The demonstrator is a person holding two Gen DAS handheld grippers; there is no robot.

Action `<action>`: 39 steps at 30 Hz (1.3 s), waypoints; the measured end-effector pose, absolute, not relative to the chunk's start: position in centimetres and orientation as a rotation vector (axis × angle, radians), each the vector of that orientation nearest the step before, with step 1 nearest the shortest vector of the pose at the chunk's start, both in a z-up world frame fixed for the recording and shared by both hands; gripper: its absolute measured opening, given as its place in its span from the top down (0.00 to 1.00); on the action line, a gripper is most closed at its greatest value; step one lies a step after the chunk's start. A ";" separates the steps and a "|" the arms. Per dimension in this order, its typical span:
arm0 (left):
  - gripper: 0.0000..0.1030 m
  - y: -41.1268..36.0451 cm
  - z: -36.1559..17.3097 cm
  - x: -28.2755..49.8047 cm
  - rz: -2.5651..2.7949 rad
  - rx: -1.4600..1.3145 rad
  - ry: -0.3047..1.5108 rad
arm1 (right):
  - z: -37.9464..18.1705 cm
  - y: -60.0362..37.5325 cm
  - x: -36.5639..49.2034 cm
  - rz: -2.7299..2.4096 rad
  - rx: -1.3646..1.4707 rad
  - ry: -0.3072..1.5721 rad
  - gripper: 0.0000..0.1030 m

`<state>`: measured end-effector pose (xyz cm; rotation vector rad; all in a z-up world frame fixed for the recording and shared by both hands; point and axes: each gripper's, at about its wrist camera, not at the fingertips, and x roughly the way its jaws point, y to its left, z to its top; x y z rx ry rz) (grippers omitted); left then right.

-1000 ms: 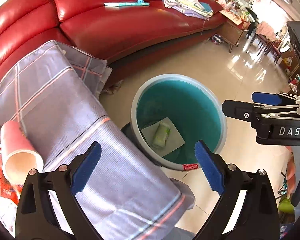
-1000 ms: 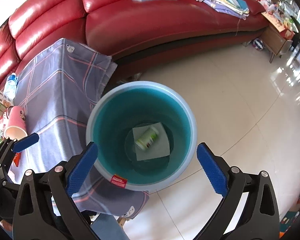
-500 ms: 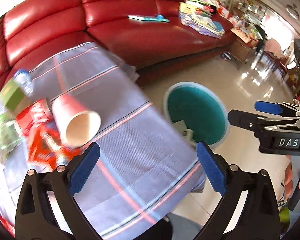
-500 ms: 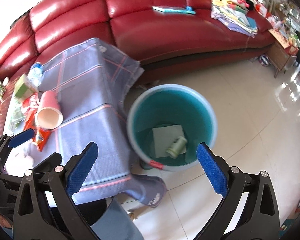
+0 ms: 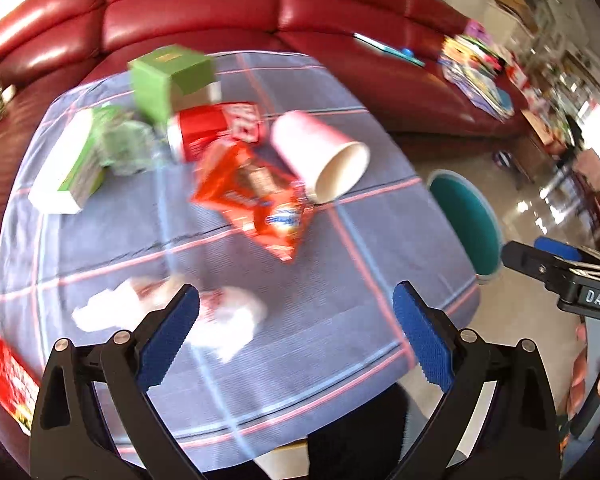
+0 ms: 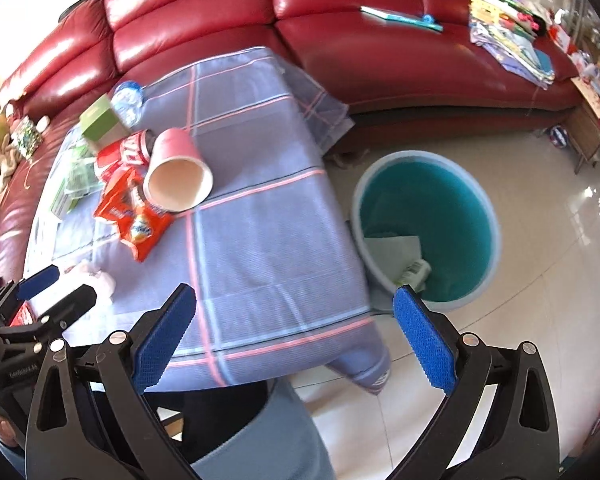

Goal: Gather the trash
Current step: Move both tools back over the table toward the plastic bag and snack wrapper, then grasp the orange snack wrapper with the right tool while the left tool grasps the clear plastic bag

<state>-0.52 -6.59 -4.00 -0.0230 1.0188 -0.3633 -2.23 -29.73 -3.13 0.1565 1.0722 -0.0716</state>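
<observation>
Trash lies on a table under a blue checked cloth (image 5: 332,280): a pink paper cup (image 5: 324,158) on its side, an orange snack bag (image 5: 256,196), a red can (image 5: 208,128), green boxes (image 5: 168,80) and crumpled white tissue (image 5: 220,320). My left gripper (image 5: 296,336) is open, hovering over the near part of the cloth, its left finger beside the tissue. My right gripper (image 6: 296,338) is open above the table's right edge. The teal bin (image 6: 424,228) stands on the floor right of the table, holding a paper sheet and a small bottle (image 6: 414,270).
A red leather sofa (image 6: 380,52) runs behind the table, with a book and a stack of papers (image 6: 512,48) on it. Glossy tile floor (image 6: 540,300) spreads to the right. A red packet (image 5: 4,380) lies at the table's near left corner. The person's legs are below.
Both grippers swung left from over the bin toward the table. The left wrist view now faces the trash pile and tissue; the bin has slid to the right. Both stayed open.
</observation>
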 end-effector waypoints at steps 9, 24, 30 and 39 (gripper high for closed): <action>0.09 -2.4 -5.4 1.4 -0.278 -0.091 1.040 | -3.8 -26.5 0.1 -0.016 0.127 1.095 0.04; 0.09 1.7 -7.4 2.8 -0.174 -0.170 1.123 | -5.8 -23.5 6.2 0.060 0.112 1.161 0.04; 0.09 2.7 -8.0 1.0 -0.140 -0.237 1.150 | -7.3 -21.9 6.3 0.098 0.136 1.182 0.04; 0.09 0.9 -9.9 3.3 -0.120 -0.297 1.186 | -7.1 -22.0 5.6 0.109 0.157 1.175 0.04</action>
